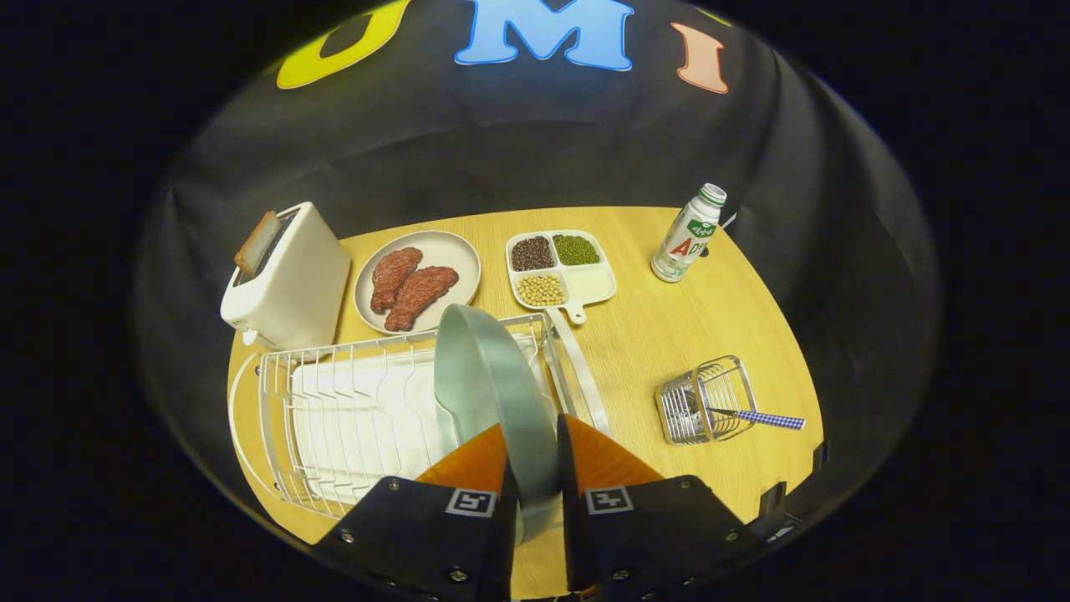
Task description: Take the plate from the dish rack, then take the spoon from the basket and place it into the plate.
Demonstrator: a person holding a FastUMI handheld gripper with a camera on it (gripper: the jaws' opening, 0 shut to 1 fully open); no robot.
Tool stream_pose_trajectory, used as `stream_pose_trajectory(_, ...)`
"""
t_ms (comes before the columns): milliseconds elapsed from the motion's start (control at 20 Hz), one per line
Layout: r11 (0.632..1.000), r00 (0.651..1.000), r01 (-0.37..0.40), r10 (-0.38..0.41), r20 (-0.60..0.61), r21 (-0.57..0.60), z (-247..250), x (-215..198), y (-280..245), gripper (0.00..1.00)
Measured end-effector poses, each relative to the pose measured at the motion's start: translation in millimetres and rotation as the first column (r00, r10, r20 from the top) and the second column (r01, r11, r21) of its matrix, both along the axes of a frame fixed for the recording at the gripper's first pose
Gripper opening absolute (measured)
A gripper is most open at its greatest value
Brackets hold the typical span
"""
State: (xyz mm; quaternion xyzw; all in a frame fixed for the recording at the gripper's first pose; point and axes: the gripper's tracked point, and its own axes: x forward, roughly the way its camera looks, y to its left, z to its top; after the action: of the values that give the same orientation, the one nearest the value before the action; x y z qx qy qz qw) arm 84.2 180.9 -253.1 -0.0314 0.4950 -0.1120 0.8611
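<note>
On the left of the tabletop (652,334) stands a toaster (288,280) holding a slice of bread, and beside it a round plate of meat (418,280) with 2 browned pieces. In front of these sits the dish rack (351,418), and at its right end the plate (493,393) is held on edge – its rim runs down between the 2 fingers of the gripper (535,468), whose jaws are closed on it, pressing from both sides. To my eye the plate is still over the rack rather than clear of it, so the step in hand is the lift: raise it straight up until the rim is free of the wires, keep the grip firm so it does not swing, then carry it right to bare wood and lay it flat. Further right lie a divided tray (560,272) of beans and a bottle (690,234). Nearer, the wire basket (702,401) lies on its side with the spoon (765,418) poking out – leave room beside it for the plate.
</note>
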Motion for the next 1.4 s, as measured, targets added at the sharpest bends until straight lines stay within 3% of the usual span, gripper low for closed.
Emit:
stream_pose_trajectory(50, 1.0, 1.0, 0.0, 0.0, 0.001, -0.017, 0.7, -0.5, 2.3, 0.15)
stream_pose_trajectory(400, 0.976, 1.0, 0.01, -0.007, 0.015, -0.218, 26.5, 0.2, 17.5, 0.14)
stream_pose_trajectory(600, 0.966, 0.999, 0.033, -0.028, 0.021, -0.255, 36.5, -3.0, 15.0, 0.15)
stream_pose_trajectory(1000, 0.985, 0.993, 0.004, 0.016, 0.114, -0.174, 101.7, 17.4, 1.1, 0.14)
stream_pose_trajectory(1400, 0.998, 0.992, -0.056, 0.059, 0.108, -0.022, 142.4, -10.0, -48.0, 0.14)
